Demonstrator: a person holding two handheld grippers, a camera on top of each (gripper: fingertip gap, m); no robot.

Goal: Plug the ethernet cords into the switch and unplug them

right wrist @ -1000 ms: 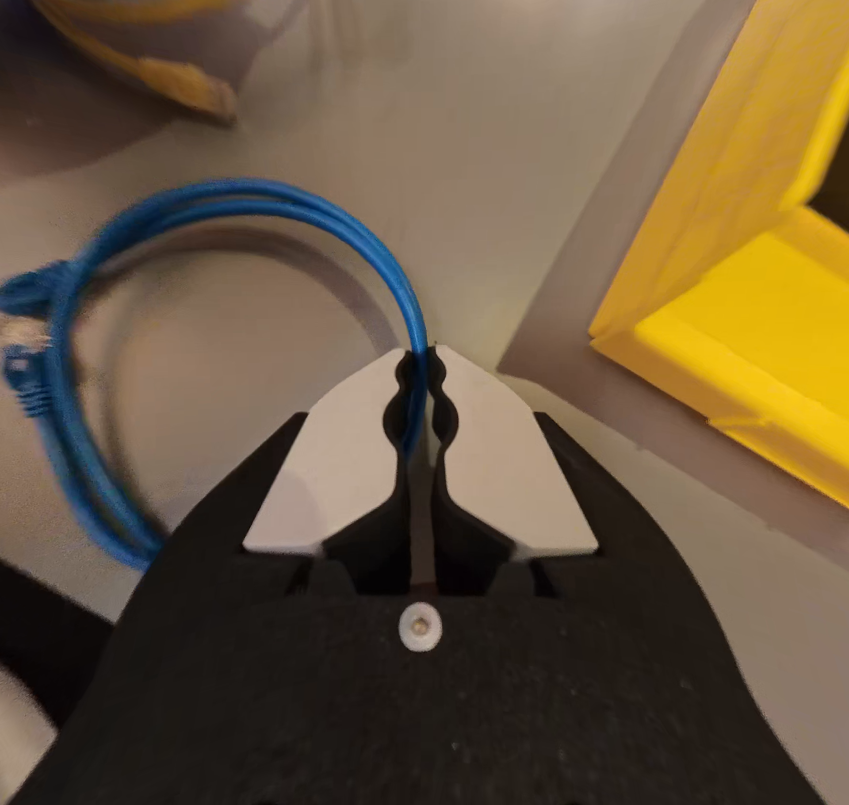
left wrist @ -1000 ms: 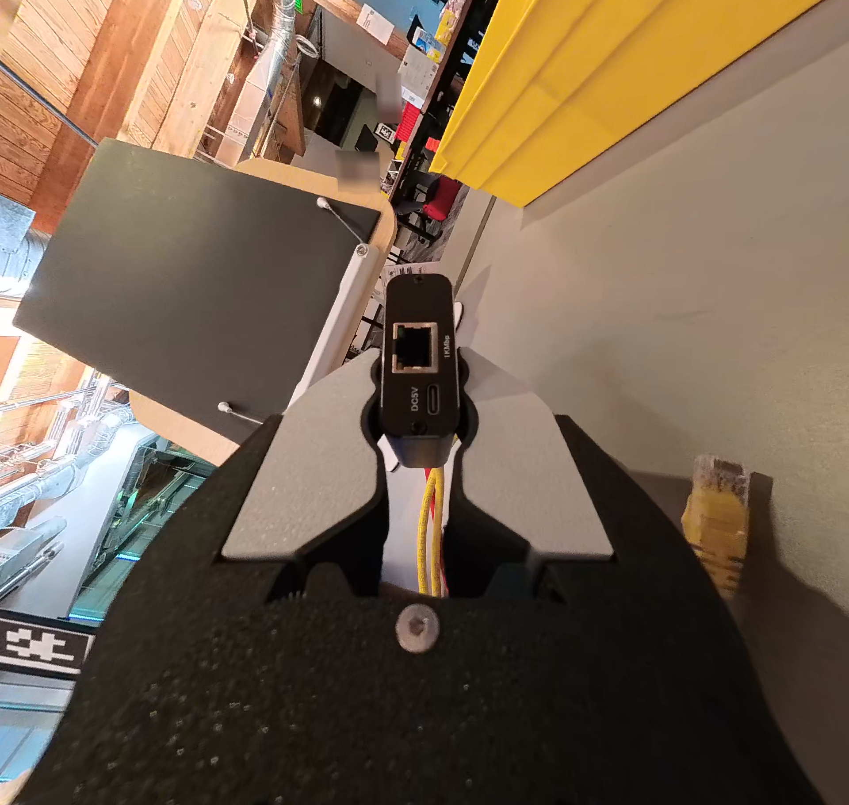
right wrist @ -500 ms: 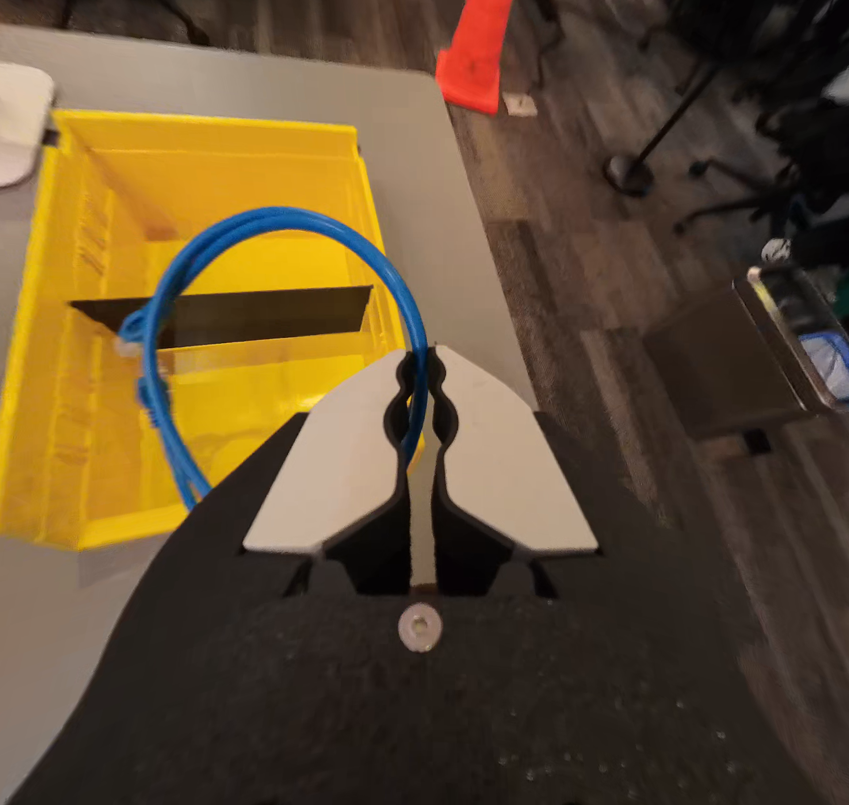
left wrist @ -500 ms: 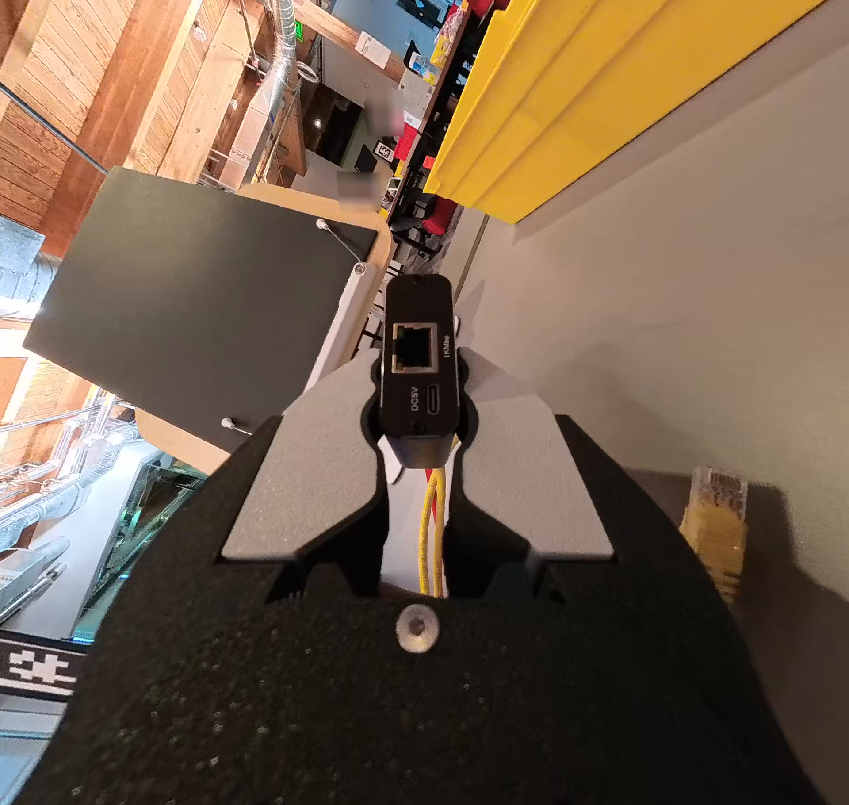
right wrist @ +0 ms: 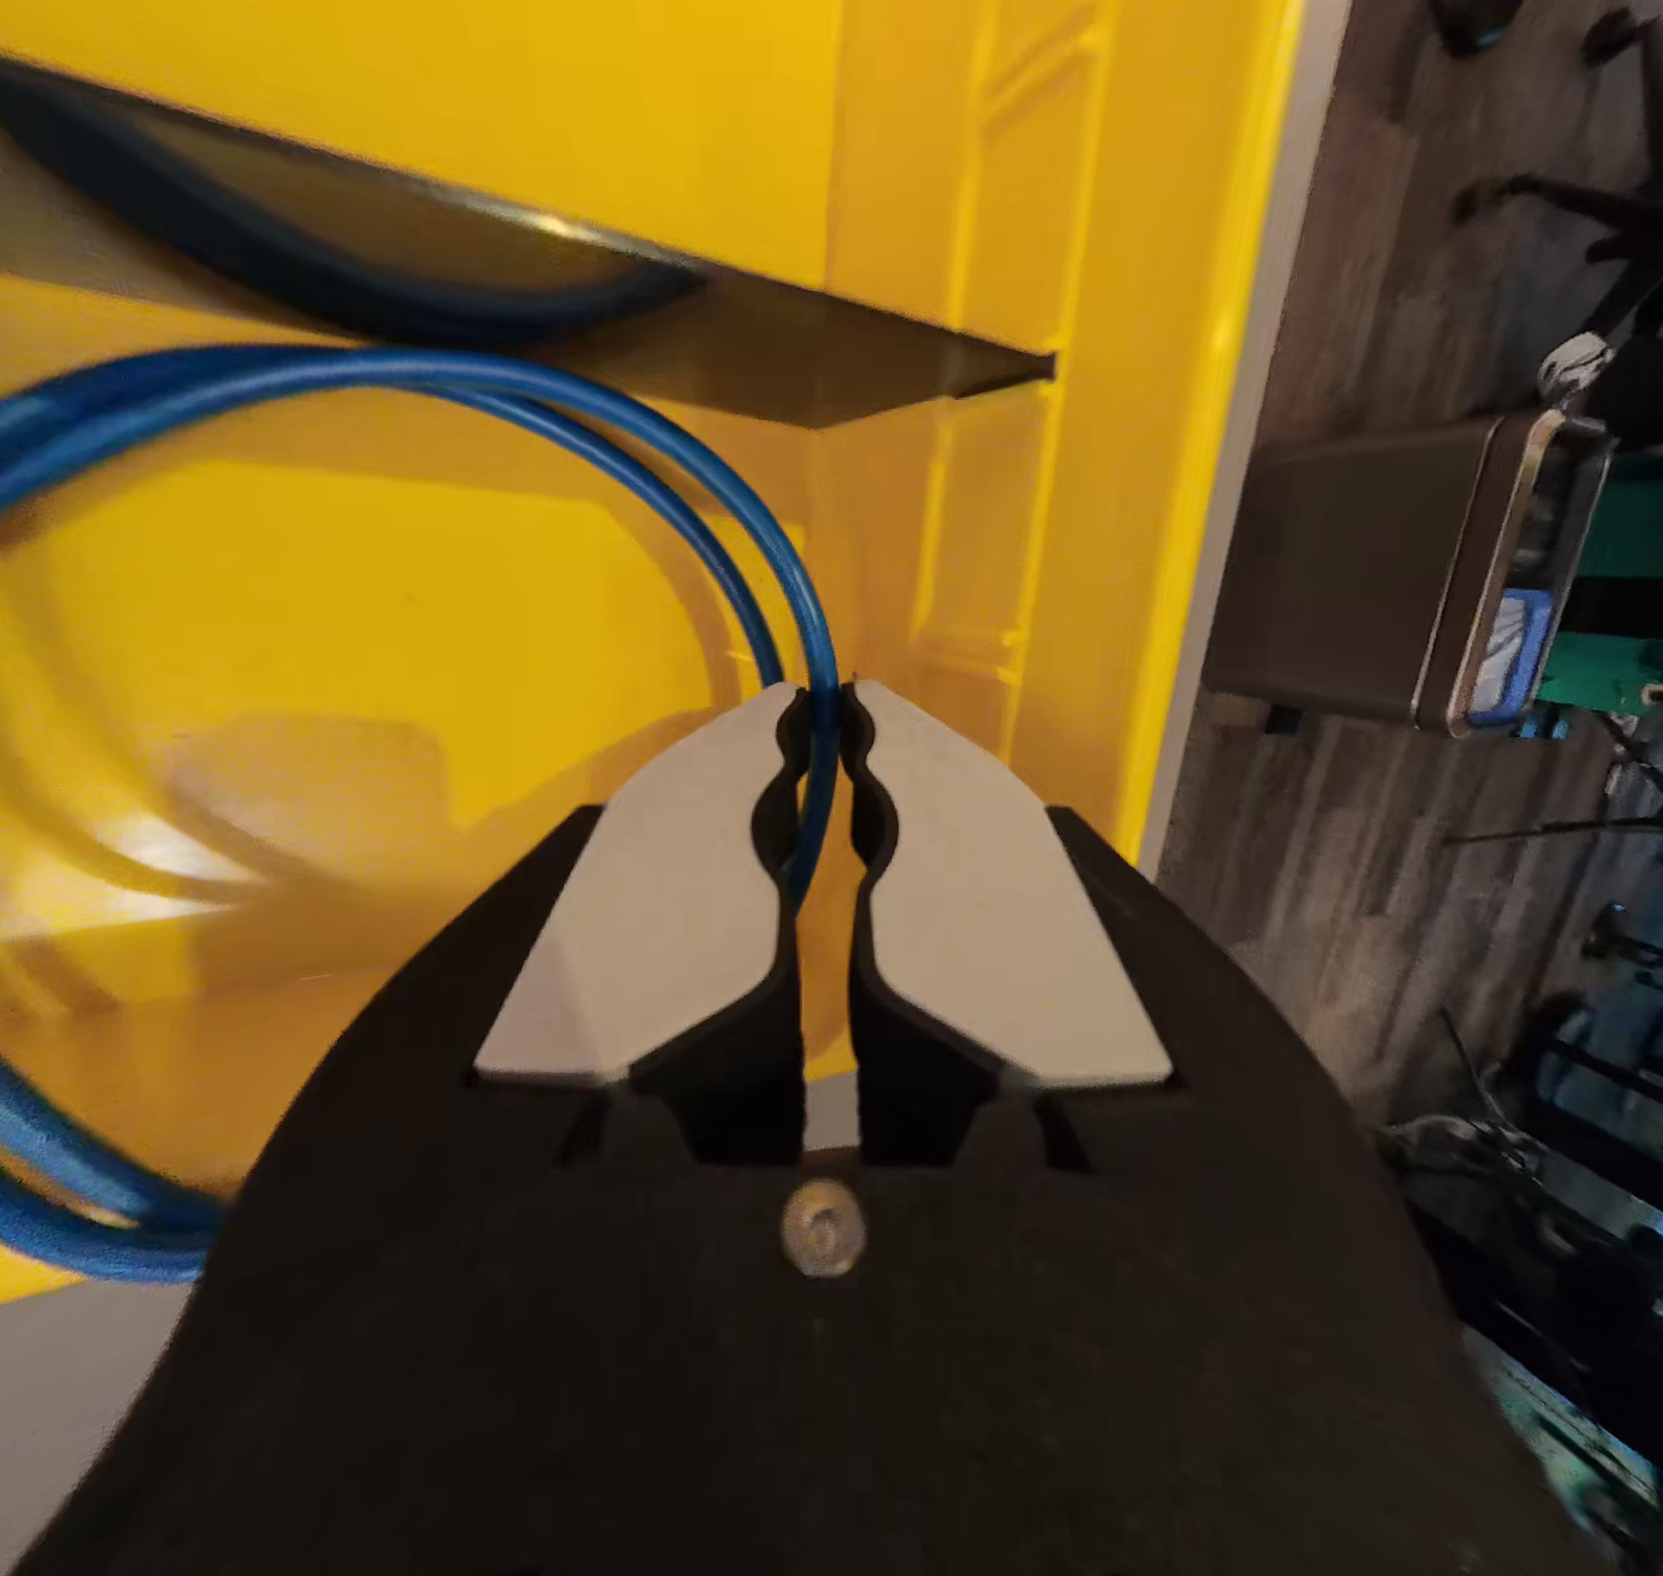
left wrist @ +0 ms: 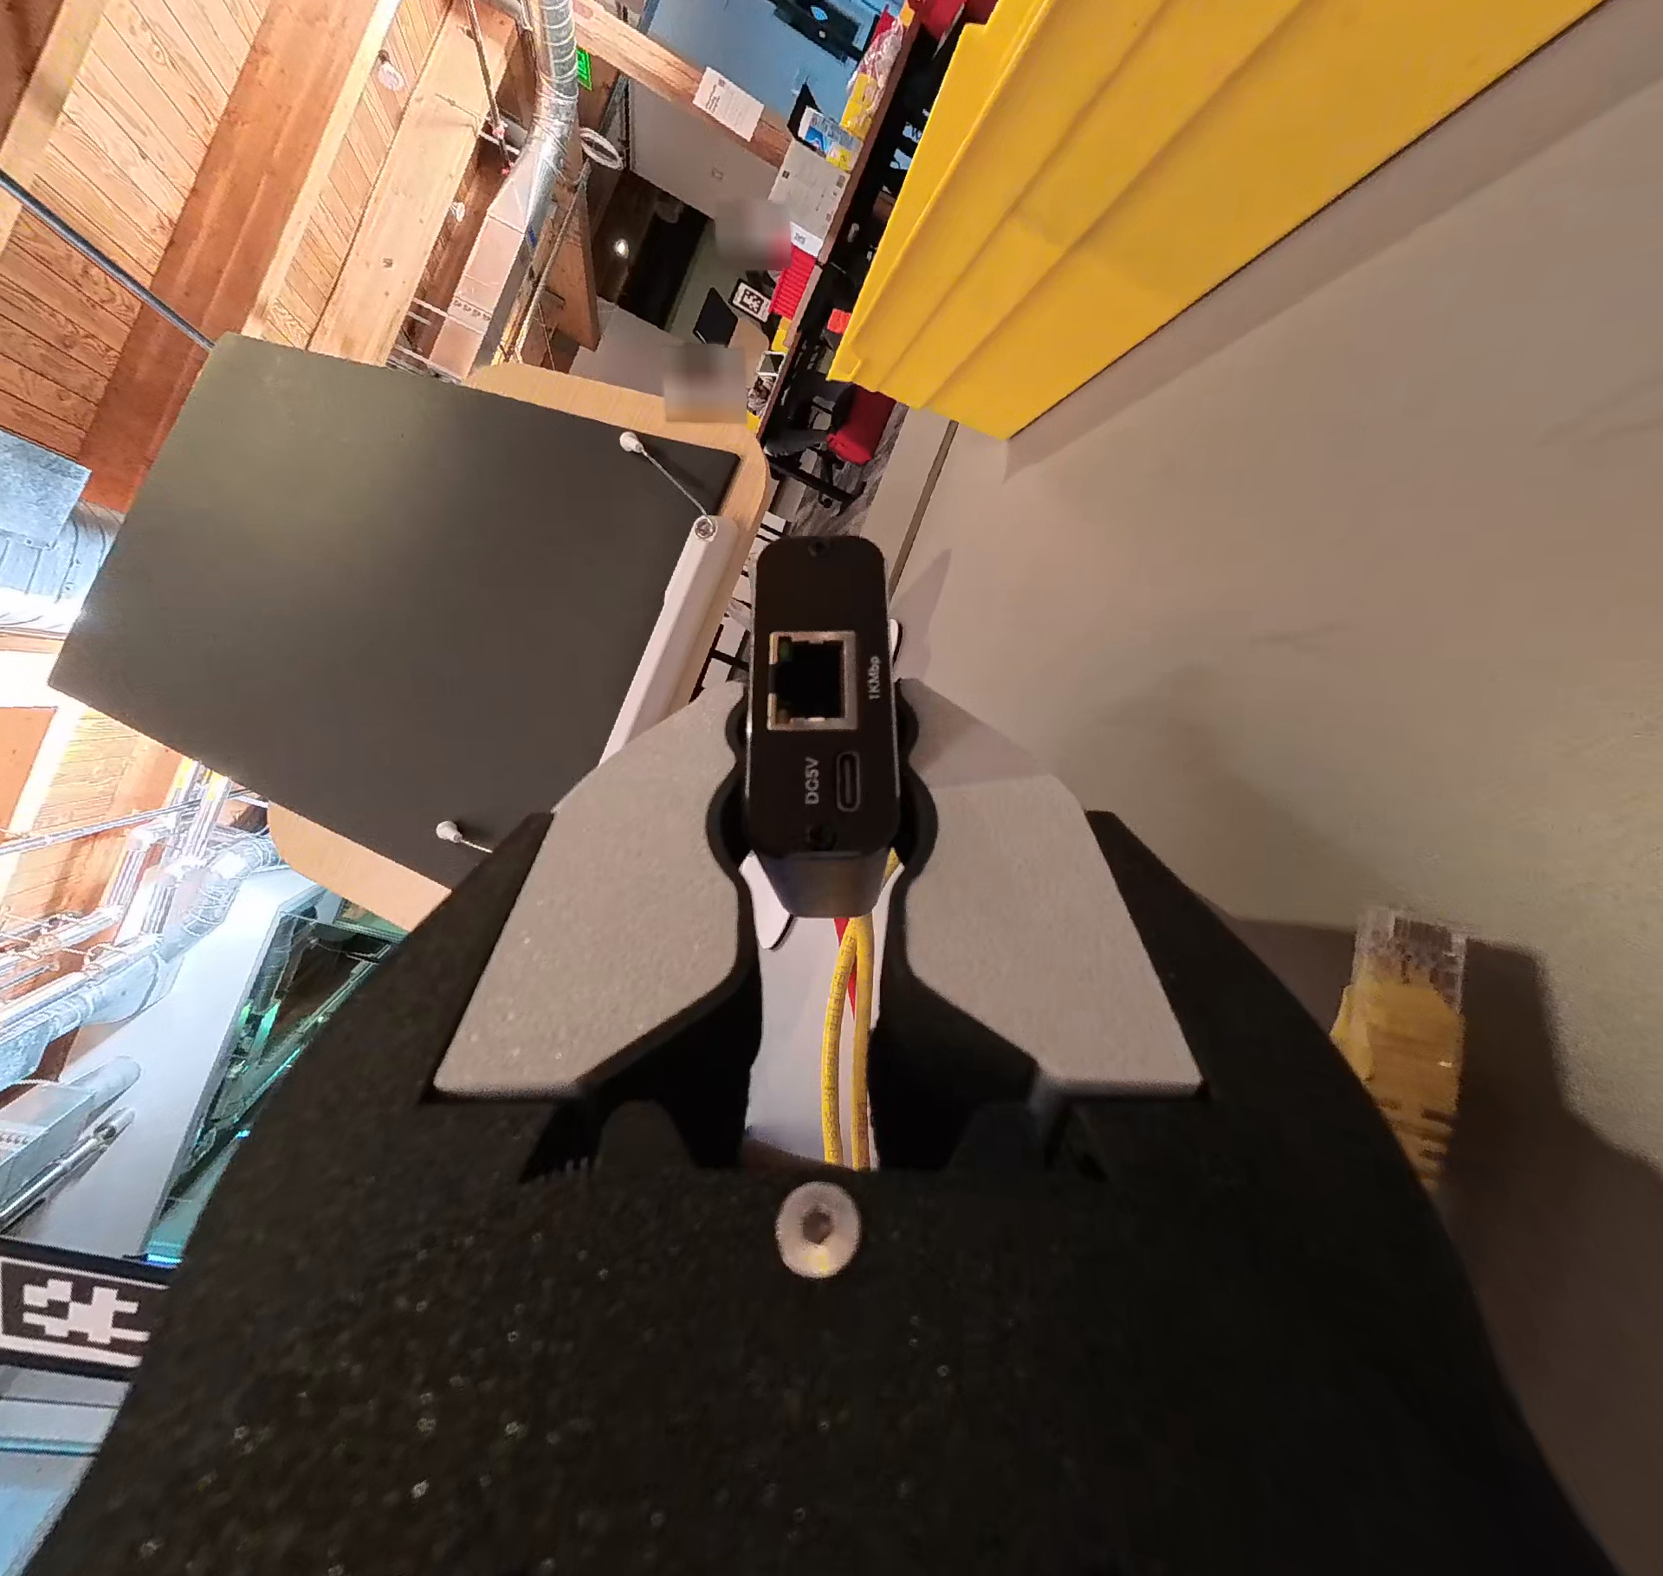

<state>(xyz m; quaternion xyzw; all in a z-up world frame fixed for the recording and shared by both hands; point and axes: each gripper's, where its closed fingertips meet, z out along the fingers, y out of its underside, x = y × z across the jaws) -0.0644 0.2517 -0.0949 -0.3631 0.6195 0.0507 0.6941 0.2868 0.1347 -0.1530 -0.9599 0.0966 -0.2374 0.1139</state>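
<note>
Counts: 1 black switch [left wrist: 823, 723] w/ 2 sockets on its face, 1 square and 1 small oval. 2 yellow cord strands [left wrist: 850, 1038] run side by side below it, plus 1 yellow plug [left wrist: 1404, 1029] off to the right on the grey table [left wrist: 1305, 633]. Right wrist view: 1 blue cord [right wrist: 630, 471] in 2 looped strands, 1 yellow bin [right wrist: 540, 48] w/ 1 dark divider [right wrist: 855, 354], so 2 compartments.

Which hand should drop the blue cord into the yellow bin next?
Right. The right tongs are shut on the blue cord above the yellow bin; the left tongs hold the switch.
</note>
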